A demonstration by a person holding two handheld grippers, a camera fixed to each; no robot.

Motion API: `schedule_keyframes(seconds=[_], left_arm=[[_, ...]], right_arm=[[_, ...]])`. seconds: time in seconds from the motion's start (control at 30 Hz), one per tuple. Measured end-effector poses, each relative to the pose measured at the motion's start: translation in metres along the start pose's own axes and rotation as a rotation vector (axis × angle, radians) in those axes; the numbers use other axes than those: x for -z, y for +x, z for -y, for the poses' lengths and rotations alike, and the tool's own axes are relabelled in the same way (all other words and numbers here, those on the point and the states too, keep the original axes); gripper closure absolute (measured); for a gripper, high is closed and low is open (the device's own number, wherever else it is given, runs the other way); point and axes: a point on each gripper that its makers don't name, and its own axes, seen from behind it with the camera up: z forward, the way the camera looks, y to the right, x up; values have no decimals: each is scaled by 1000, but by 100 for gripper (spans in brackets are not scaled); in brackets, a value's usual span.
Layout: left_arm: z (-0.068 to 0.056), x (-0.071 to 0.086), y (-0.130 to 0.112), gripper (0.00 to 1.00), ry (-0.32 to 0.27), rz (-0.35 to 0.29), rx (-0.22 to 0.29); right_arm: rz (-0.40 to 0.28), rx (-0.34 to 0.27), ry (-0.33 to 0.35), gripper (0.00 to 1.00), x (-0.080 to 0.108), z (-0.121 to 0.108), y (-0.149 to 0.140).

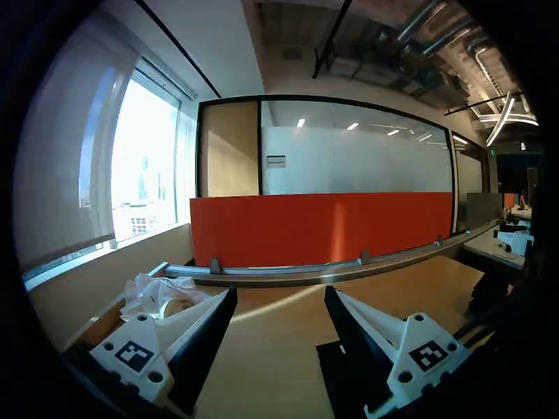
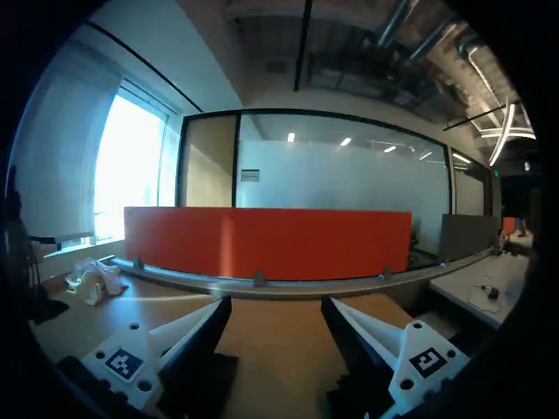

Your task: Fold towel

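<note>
My left gripper [image 1: 279, 295] is open above a wooden table [image 1: 279, 349], with nothing between its fingers. My right gripper [image 2: 276, 304] is also open and empty over the same kind of table top [image 2: 279, 342]. A crumpled white bundle [image 1: 157, 293], cloth or plastic, I cannot tell which, lies at the table's left end beyond the left finger. The bundle [image 2: 94, 278] also lies far left in the right gripper view. A dark flat patch [image 1: 332, 366] sits on the table under the left gripper's right finger; what it is I cannot tell.
An orange divider panel [image 1: 321, 227] on a metal rail [image 1: 300, 269] closes the table's far edge. A bright window [image 1: 143, 174] is on the left and a glass wall [image 1: 356, 157] behind. A white desk [image 2: 482, 279] stands to the right.
</note>
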Motion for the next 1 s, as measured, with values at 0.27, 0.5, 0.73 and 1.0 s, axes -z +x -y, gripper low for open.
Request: schedule_keyframes(seconds=[0.27, 0.5, 0.73, 1.0], left_arm=[[-16, -5, 1, 7, -67, 50, -19], [-35, -5, -9, 7, -172, 121, -45], [-53, 0, -22, 8, -274, 188, -88], [-68, 7, -43, 8, -364, 259, -106]], right_arm=[[44, 54, 71, 0, -3, 17, 15], [120, 118, 158, 0, -2, 33, 9], [223, 180, 278, 0, 5, 55, -6], [335, 252, 402, 0, 16, 75, -27]])
